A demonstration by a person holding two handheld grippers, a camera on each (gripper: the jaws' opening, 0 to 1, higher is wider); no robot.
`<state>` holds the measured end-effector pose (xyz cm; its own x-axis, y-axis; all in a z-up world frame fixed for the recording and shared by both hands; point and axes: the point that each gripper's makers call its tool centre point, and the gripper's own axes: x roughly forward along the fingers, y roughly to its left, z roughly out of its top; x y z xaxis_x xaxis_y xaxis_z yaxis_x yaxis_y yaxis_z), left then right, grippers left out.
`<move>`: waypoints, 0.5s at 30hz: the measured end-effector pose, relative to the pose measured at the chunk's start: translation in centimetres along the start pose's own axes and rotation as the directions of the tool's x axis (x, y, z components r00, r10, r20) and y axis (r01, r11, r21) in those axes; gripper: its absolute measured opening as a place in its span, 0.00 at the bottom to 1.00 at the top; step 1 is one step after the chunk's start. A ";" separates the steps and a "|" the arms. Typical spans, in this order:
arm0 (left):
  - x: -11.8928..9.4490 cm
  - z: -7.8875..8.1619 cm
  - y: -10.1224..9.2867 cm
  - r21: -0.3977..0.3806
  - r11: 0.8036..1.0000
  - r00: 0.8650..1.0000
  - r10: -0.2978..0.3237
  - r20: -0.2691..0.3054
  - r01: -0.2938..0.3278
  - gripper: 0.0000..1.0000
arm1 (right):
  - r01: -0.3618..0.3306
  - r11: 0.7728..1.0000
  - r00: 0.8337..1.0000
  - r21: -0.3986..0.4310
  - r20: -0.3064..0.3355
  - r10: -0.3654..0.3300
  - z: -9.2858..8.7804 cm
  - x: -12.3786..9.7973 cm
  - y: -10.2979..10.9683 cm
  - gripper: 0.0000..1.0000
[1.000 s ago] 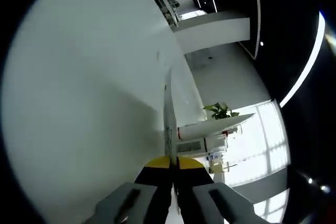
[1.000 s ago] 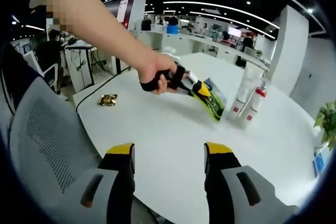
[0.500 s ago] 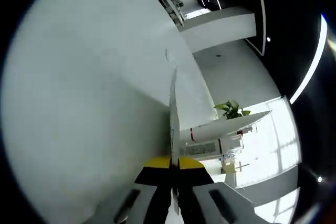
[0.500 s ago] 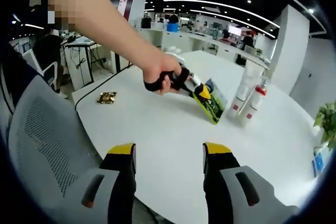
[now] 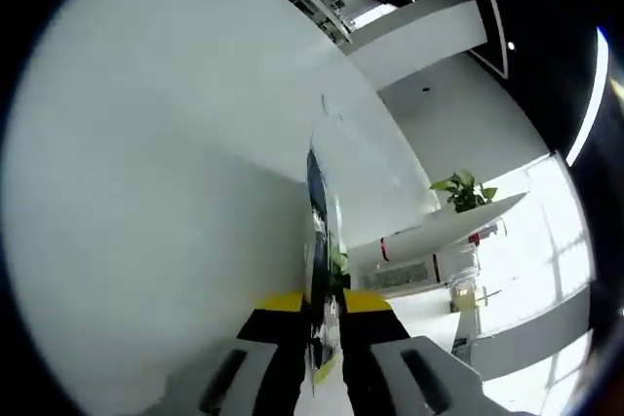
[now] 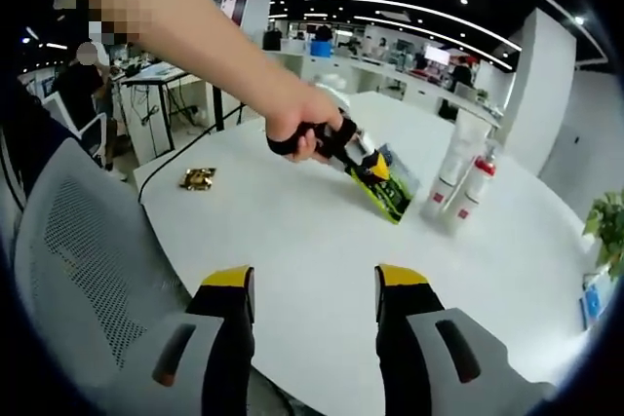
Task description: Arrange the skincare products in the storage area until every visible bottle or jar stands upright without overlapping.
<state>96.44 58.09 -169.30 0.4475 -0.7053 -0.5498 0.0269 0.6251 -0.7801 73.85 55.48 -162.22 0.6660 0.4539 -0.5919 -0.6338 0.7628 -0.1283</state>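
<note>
In the right gripper view a person's hand holds my left gripper [image 6: 375,172], shut on a flat green sachet [image 6: 392,189] whose lower edge nears the white table [image 6: 292,241]. Right of it stand a white tube [image 6: 450,165] and a white bottle with a red cap [image 6: 475,187], both upright. My right gripper [image 6: 314,291] hangs open over the near table edge, nothing between its jaws. In the left gripper view the sachet [image 5: 319,231] shows edge-on between the closed yellow-tipped jaws of the left gripper [image 5: 322,304], with the white tube [image 5: 439,233] and bottle [image 5: 458,262] beyond.
A small gold-wrapped item [image 6: 198,179] lies near the table's left corner. A grey mesh chair back [image 6: 78,260] stands close at the left. A green plant [image 6: 609,226] shows at the right edge. Desks and people fill the office behind.
The left gripper has turned a little with the sachet, so more of the sachet's printed face shows in its view. The right gripper has barely moved.
</note>
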 end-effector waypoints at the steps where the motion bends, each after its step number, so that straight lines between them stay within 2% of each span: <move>1: 0.0 0.0 0.0 0.005 1.000 1.000 0.004 -0.008 -0.004 0.22 | 0.001 1.000 1.000 -0.001 -0.001 -0.001 0.0 0.0 0.0 0.46; 3: -0.2 0.0 0.4 0.063 0.997 0.999 0.035 -0.018 -0.034 0.22 | 0.004 1.000 1.000 -0.001 -0.002 -0.004 0.0 0.0 -0.1 0.46; 11: -0.6 0.3 0.7 0.189 0.977 0.994 0.104 -0.037 -0.095 0.29 | 0.011 1.000 1.000 -0.010 0.002 -0.011 0.1 -0.1 -0.2 0.43; 14: -0.7 0.2 1.2 0.256 0.959 0.988 0.142 -0.058 -0.123 0.33 | 0.006 1.000 1.000 -0.016 -0.004 -0.006 0.0 -0.1 -0.1 0.41; 15: -0.7 0.2 1.4 0.302 0.943 0.985 0.163 -0.063 -0.137 0.34 | 0.005 1.000 1.000 -0.018 -0.003 -0.006 0.0 -0.1 -0.1 0.41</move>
<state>96.34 59.56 -169.96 0.3887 -0.6135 -0.6874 0.2344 0.7874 -0.5701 73.84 55.38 -162.16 0.6682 0.4481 -0.5940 -0.6370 0.7570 -0.1455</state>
